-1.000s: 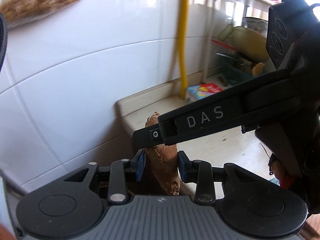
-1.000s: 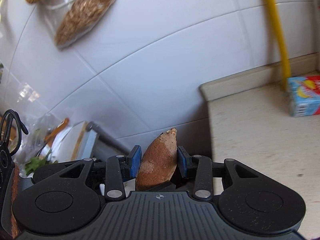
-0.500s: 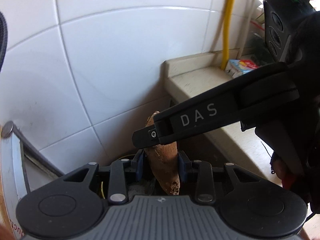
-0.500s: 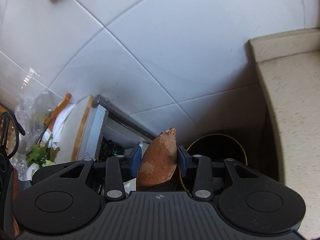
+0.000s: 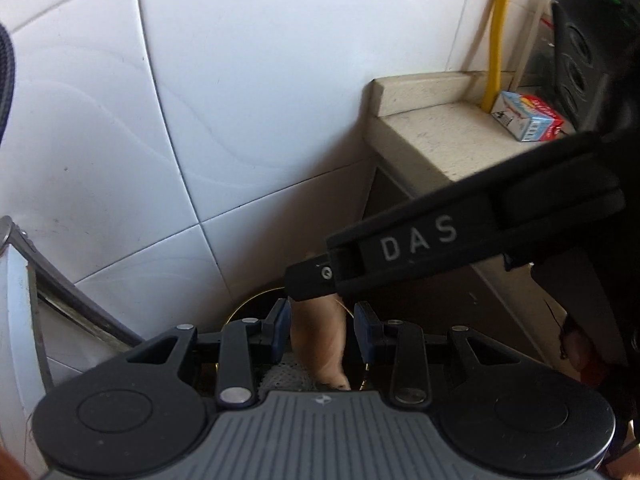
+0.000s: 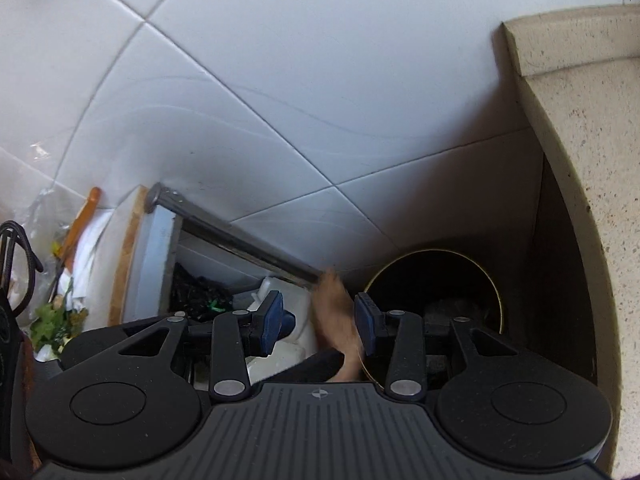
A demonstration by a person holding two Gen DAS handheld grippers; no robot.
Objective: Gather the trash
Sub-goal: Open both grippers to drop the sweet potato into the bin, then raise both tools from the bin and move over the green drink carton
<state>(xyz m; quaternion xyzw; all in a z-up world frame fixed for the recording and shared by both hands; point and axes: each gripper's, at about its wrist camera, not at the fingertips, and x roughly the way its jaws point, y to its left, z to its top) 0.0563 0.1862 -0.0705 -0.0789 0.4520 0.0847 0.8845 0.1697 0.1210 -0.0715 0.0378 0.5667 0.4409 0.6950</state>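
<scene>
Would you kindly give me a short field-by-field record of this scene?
Left tool: around a blurred brown root; grip unclear
Right tool: open, second root loose, blurred
Bin: black, gold-rimmed, below by the tiled wall
Counter: carton beside yellow pipe

Glossy white wall tiles (image 5: 248, 92) fill the upper frame, with a speckled beige stone bench (image 5: 436, 128) at right, daylit.

Motion blurs the brown root (image 6: 336, 312); the dark bin (image 6: 436, 300) hides its contents
</scene>
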